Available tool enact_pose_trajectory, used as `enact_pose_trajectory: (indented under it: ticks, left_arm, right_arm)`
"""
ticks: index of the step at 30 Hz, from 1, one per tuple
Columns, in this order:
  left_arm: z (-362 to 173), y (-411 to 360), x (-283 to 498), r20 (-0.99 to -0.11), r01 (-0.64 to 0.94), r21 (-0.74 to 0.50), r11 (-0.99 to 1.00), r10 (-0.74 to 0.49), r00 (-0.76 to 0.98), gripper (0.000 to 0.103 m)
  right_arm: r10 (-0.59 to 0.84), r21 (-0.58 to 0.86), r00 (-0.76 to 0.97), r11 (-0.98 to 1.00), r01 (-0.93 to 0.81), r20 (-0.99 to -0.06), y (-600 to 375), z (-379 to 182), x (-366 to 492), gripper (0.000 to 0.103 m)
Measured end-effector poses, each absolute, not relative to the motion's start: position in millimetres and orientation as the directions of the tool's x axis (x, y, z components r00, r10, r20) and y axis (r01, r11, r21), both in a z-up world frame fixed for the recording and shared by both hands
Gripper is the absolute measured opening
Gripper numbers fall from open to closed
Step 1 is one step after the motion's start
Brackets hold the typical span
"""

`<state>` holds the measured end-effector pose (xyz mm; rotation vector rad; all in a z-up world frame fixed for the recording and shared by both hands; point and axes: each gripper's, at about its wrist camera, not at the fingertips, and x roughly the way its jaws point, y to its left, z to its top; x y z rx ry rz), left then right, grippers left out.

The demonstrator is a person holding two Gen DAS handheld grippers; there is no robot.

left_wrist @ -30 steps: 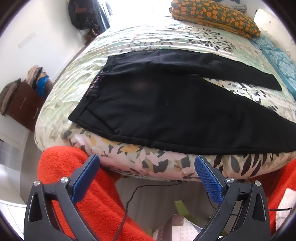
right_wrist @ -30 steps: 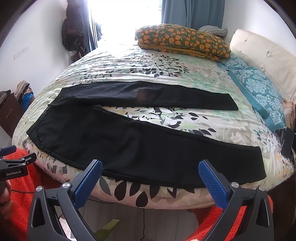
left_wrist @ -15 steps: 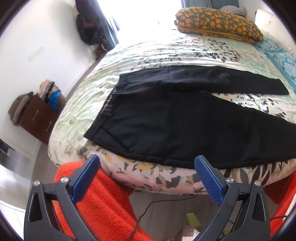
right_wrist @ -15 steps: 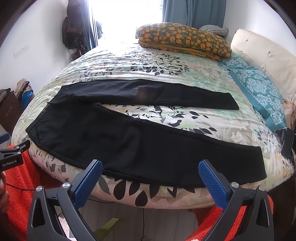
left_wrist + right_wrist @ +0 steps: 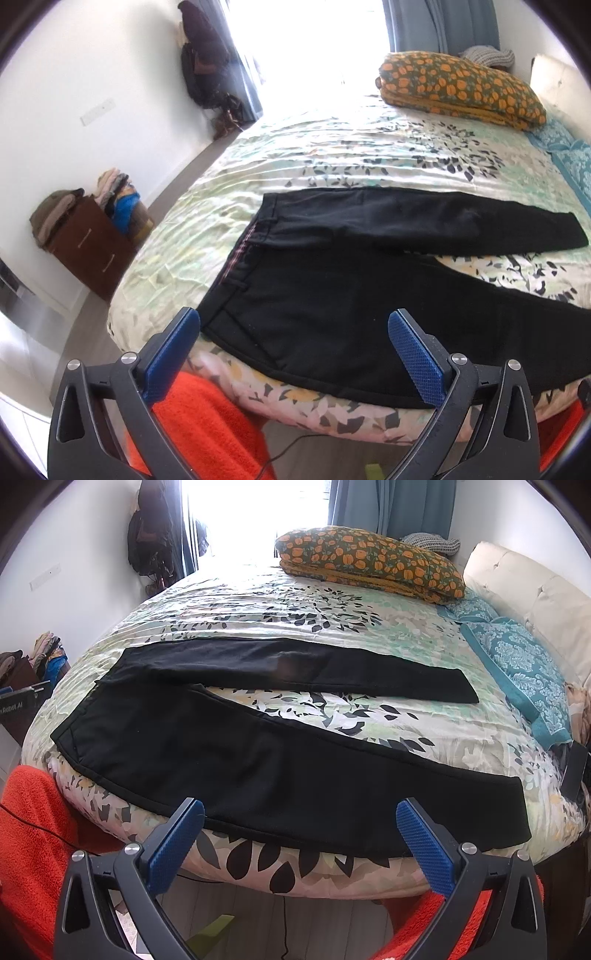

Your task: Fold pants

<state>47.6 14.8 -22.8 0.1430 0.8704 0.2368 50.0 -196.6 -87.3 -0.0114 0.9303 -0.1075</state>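
Note:
Black pants (image 5: 332, 295) (image 5: 229, 753) lie flat on the floral bedspread, waistband to the left, the two legs spread apart in a V toward the right. My left gripper (image 5: 293, 323) is open, held off the bed's near edge in front of the waist and hip. My right gripper (image 5: 299, 812) is open too, off the near edge in front of the middle of the nearer leg. Neither touches the cloth. The left gripper's black body (image 5: 22, 705) shows at the left edge of the right wrist view.
An orange-flowered pillow (image 5: 369, 565) and teal pillows (image 5: 524, 664) sit at the bed's far and right side. Orange fleece (image 5: 207, 424) (image 5: 33, 842) fills the space below both grippers. A brown cabinet (image 5: 92, 243) with piled clothes stands left by the wall.
The left gripper has risen and tilted up, so its view now takes in more of the room and less of the bed's side. The right gripper has barely moved. The pants lie unchanged.

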Motion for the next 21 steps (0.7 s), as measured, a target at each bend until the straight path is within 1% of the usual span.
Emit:
enact_pose_trajectory:
  ticks: [7,13,21]
  left_arm:
    - [-11,13,59,-0.717,-0.15,0.239,0.959,0.278,0.639,0.102]
    - [6,21,70,-0.717,-0.167,0.201,0.965,0.261,0.646,0.102]
    - [15,16,80,-0.723,-0.153,0.192,0.969,0.246,0.646,0.102]
  right_arm:
    - [-0.103,-0.061,0.592,0.994,0.09,-0.8,-198,-87,50,0.103]
    - [-0.099,-0.059,0.589,0.995,0.086,-0.802,-198,-89,50,0.103]
    - [-0.102,-0.057,0.595,0.994,0.094,-0.797,-199,-90,50,0.103]
